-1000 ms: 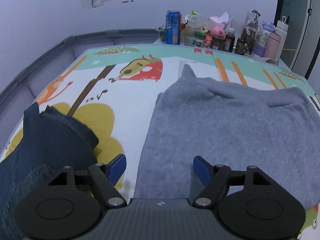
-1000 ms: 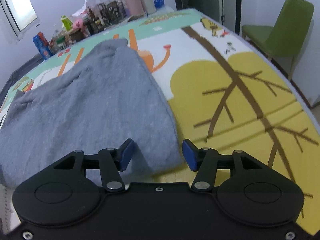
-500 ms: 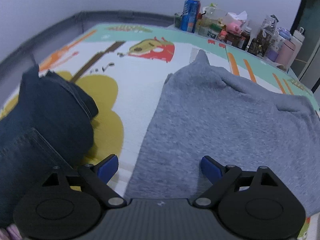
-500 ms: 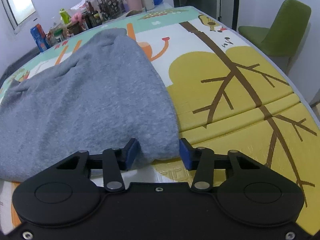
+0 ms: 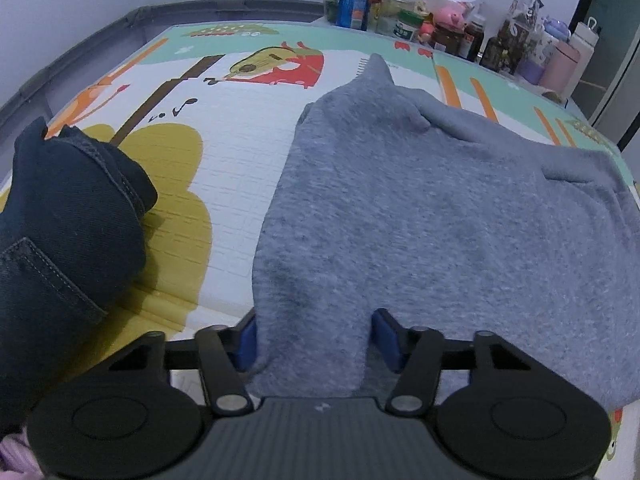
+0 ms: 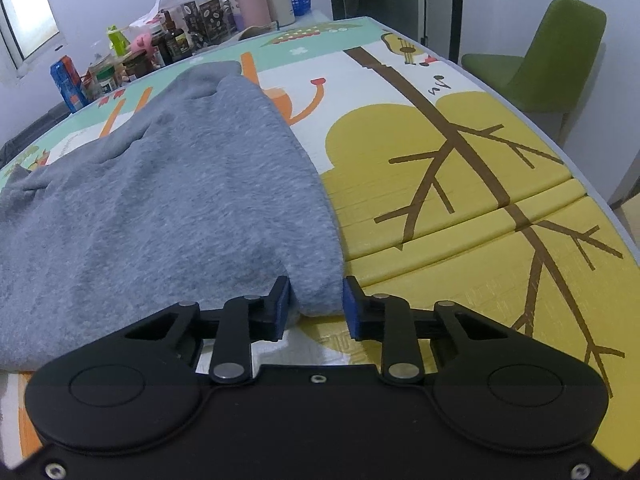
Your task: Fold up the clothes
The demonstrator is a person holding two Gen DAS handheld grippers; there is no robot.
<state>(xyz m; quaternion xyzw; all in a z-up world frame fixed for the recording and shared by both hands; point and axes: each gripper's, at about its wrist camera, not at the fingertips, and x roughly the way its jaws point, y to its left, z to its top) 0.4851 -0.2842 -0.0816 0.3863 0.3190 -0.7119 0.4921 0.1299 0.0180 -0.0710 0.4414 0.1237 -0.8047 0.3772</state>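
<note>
I've got the left tool (image 5: 314, 338) and right tool (image 6: 313, 307) both part-open around the near corners of the soft, floppy grey fleece garment (image 5: 440, 220) lying flat on the cartoon-print worktop (image 6: 460, 220), so corners seem the best grip.

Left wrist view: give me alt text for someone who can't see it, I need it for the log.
The left gripper has its blue pads either side of the near edge of a grey garment spread on a cartoon-print play mat, jaws not visibly pinched shut. Dark denim clothing lies bunched at left, and bottles and jars crowd the far edge.
</note>
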